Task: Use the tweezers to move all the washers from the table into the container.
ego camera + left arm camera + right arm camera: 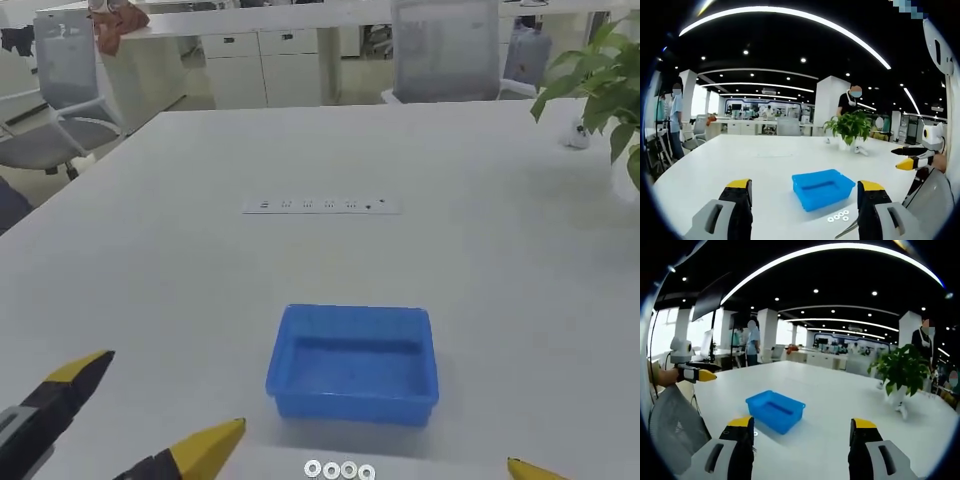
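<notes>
Tongs first. Left tongs (155, 398) are at the lower left of the head view, yellow-tipped jaws spread wide, nothing between them. In the left gripper view the same two jaws rise well apart over bare counter (150, 260). A thin pale sliver (846, 231) shows just beside the right-hand jaw there; I cannot tell what it is.

Right tongs (803, 421) are likewise released: in the right gripper view the jaws stand wide with only counter surface between them. One yellow tip pokes in at the lower right edge of the head view. Each pair also shows in the other's view, held up off the counter at the side.

Washers (340, 470) - four small silver rings in a short row, each just beside the next, flat on the counter at the near edge of the head view. They lie between the two tongs, touched by neither, and outside the container, close in front of its near wall.

Container (352, 365) - blue rectangular tub, upright, open top, near the middle of the counter just behind the washers.

Farther back, a white power strip (320, 205) lies flat across the counter, well apart from the container. A potted plant (600, 80) stands at the far right side with a small white object (575, 135) beside it.

Beyond the counter are grey office chairs (445, 50), white cabinets (260, 65), and in the gripper views an open office with ceiling lights and several people standing.
</notes>
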Demonstrator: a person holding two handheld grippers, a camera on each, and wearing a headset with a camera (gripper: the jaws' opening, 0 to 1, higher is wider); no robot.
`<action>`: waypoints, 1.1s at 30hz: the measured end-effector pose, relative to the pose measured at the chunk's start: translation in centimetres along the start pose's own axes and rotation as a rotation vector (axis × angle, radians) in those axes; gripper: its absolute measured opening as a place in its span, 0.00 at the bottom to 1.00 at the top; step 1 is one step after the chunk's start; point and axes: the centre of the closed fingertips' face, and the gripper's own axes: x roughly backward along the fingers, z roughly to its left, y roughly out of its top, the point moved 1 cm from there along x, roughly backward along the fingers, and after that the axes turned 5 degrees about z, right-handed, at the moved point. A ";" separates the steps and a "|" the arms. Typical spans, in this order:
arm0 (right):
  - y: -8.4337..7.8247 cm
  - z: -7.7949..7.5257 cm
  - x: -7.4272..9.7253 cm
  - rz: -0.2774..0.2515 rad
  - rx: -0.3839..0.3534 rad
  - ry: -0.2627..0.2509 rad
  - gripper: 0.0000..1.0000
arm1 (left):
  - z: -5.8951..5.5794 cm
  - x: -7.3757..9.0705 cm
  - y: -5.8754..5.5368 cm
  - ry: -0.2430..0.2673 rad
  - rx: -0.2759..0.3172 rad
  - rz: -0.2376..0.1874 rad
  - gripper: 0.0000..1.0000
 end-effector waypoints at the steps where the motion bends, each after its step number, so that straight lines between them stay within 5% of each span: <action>1: 0.0 0.0 0.0 0.000 -0.001 -0.001 0.77 | 0.0 0.0 0.0 0.000 -0.002 0.002 0.88; 16: -0.2 0.2 -0.1 0.014 0.009 0.010 0.76 | 0.2 0.1 0.1 0.006 0.005 -0.009 0.87; 25: -0.1 0.1 0.0 0.010 0.010 -0.001 0.75 | 0.1 -0.1 -0.3 0.015 -0.026 0.024 0.87; 33: -0.1 -0.3 0.2 0.005 0.006 -0.027 0.76 | 0.0 -0.2 -0.5 -0.011 0.026 0.029 0.86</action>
